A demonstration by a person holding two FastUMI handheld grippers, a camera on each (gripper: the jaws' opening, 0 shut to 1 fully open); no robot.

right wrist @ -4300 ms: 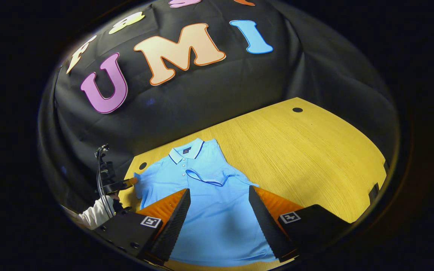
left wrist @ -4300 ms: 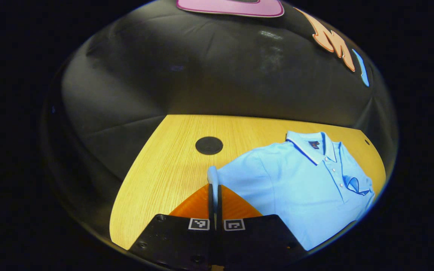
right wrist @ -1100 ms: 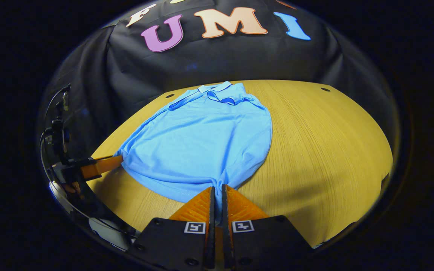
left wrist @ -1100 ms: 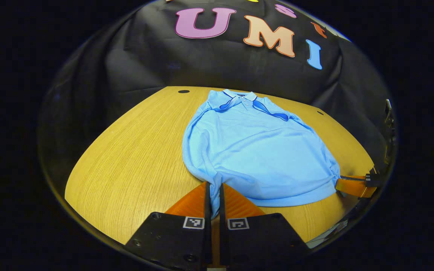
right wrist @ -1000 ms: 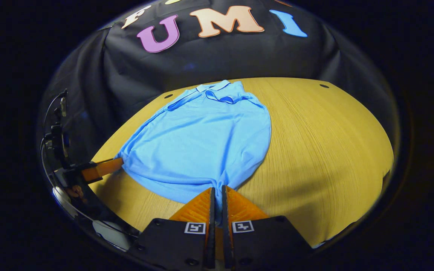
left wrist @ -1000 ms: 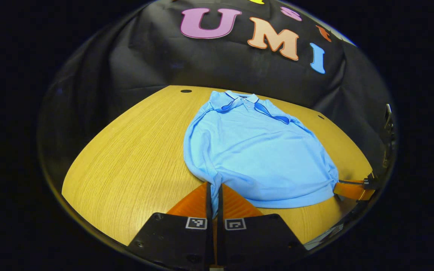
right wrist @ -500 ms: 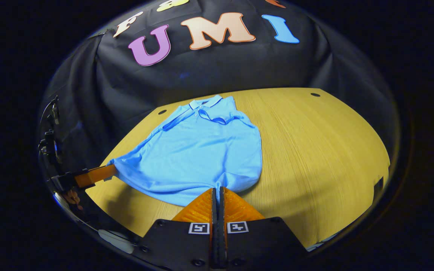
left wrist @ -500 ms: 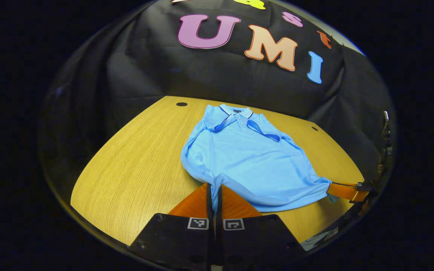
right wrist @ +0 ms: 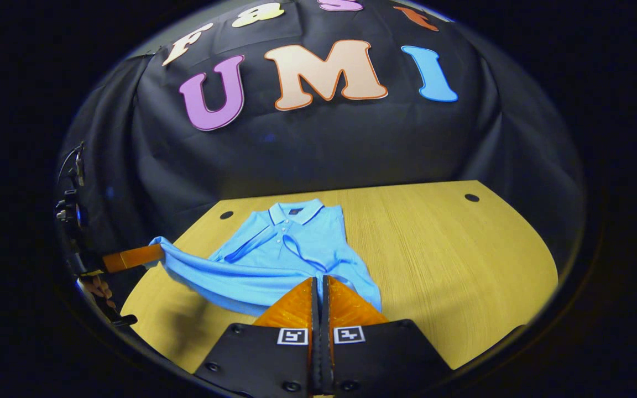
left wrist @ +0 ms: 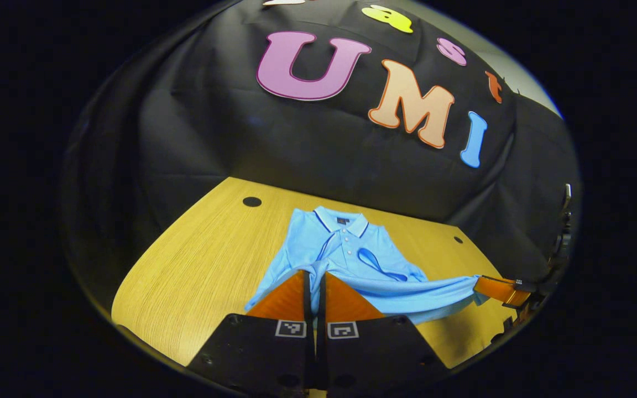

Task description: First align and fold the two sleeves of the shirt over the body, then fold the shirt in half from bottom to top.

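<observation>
Your left hand-held gripper (left wrist: 314, 282) and right hand-held gripper (right wrist: 319, 287) are each clamped on a hem corner of the blue shirt (left wrist: 346, 251), apparently lifting it taut above the worktop (left wrist: 197, 265) so the bottom folds evenly toward the collar (right wrist: 297, 211).

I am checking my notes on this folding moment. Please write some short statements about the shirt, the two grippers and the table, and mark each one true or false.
1. Both sleeves lie folded over the chest of the blue shirt. True.
2. The left gripper is open above the table. False: it is shut on the shirt's bottom hem.
3. The right gripper is shut on the hem too. True.
4. The hem lies flat on the table. False: it is lifted and stretched between the two grippers.
5. The collar lies at the far end, toward the black cloth wall. True.
</observation>
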